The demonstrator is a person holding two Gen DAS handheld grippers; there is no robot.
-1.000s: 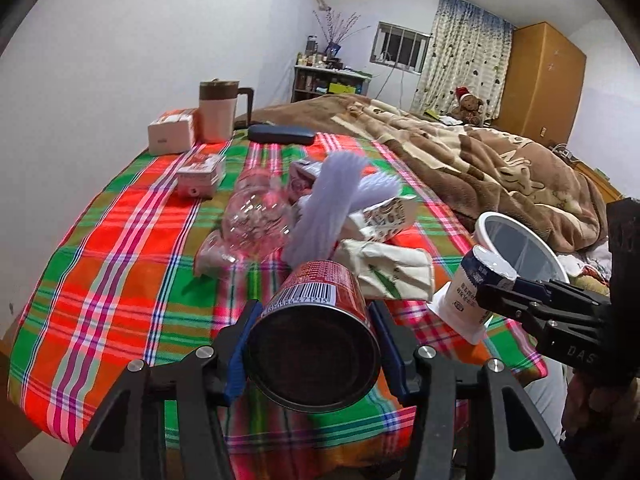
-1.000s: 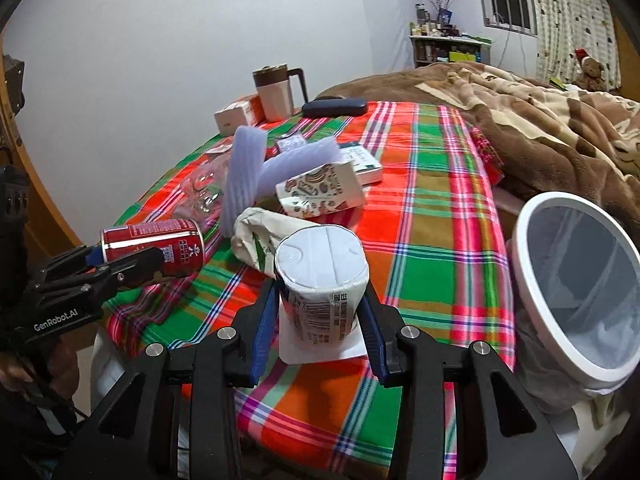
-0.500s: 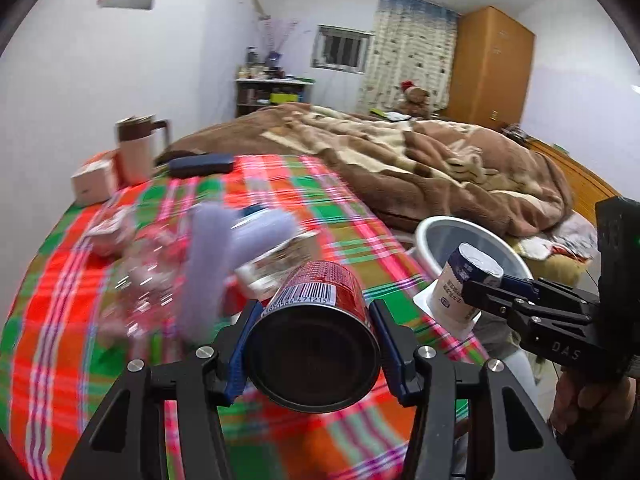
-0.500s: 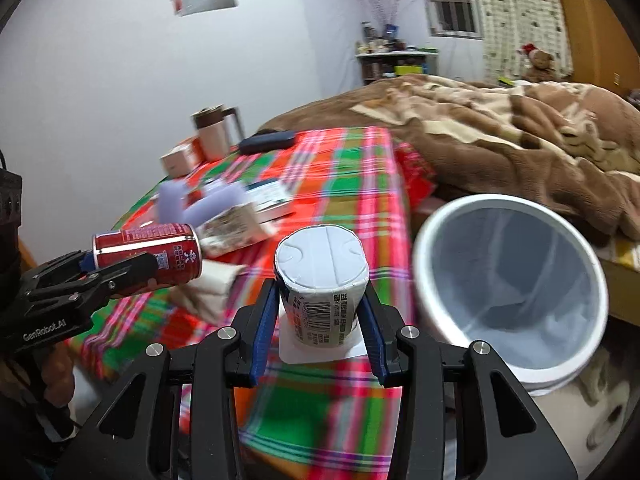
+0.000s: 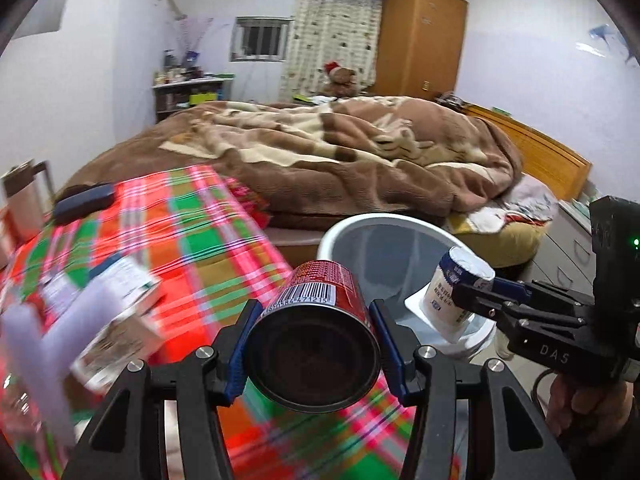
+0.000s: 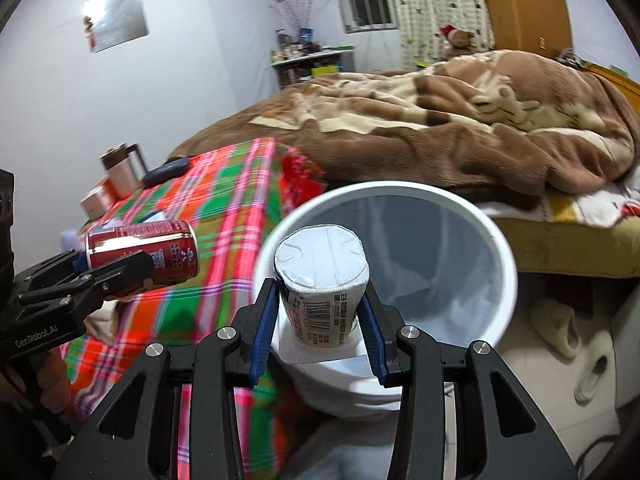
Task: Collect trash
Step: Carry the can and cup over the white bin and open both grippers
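My left gripper [image 5: 312, 344] is shut on a red drink can [image 5: 316, 332] lying on its side, its dark end toward the camera. That can [image 6: 144, 254] hangs over the plaid table edge, left of the bin. My right gripper [image 6: 320, 320] is shut on a white yogurt cup [image 6: 322, 278] with a foil lid. The cup [image 5: 456, 284] hangs over the near rim of the white trash bin [image 6: 500, 256], which is lined with a grey bag. The bin [image 5: 340, 232] stands on the floor between table and bed.
More litter lies blurred on the plaid tablecloth [image 5: 192, 240]: a printed carton [image 5: 120, 312] and a pale foam piece [image 5: 44, 360]. A dark case [image 5: 84, 202] and a mug [image 6: 120, 170] sit at the far end. A bed with a brown blanket [image 5: 340, 152] lies behind the bin. Slippers [image 6: 560, 332] lie right of the bin.
Both grippers have swung right from over the table toward the bin, each still holding its item. The bin now fills the middle of the right wrist view.
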